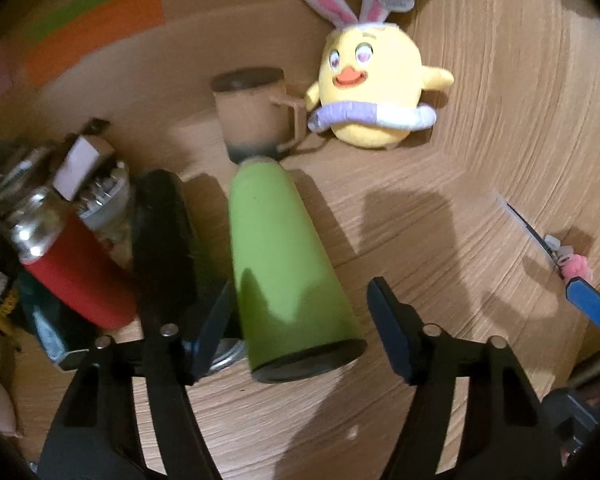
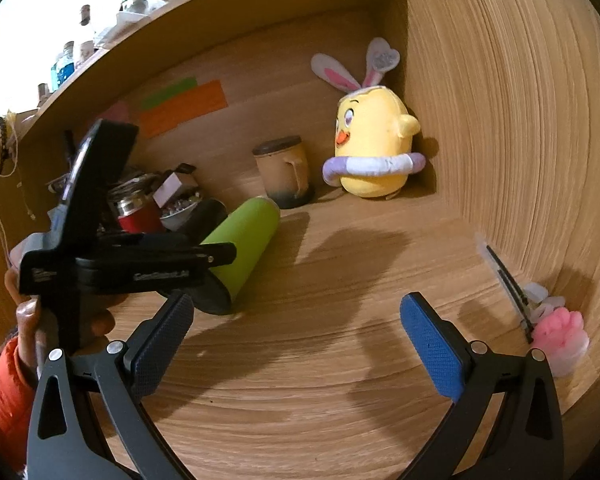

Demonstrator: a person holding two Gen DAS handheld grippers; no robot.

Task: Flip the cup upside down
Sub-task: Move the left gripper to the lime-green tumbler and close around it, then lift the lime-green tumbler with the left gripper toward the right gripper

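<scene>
A green cup lies on its side on the wooden desk, its dark base end toward me. It also shows in the right wrist view. My left gripper is open, its fingers on either side of the cup's near end, not closed on it. In the right wrist view the left gripper sits over the cup's near end. My right gripper is open and empty above bare desk, to the right of the cup.
A brown mug stands behind the cup, beside a yellow plush chick in the back corner. A red flask, a black cylinder and clutter lie at left. A pen with a pink charm lies by the right wall.
</scene>
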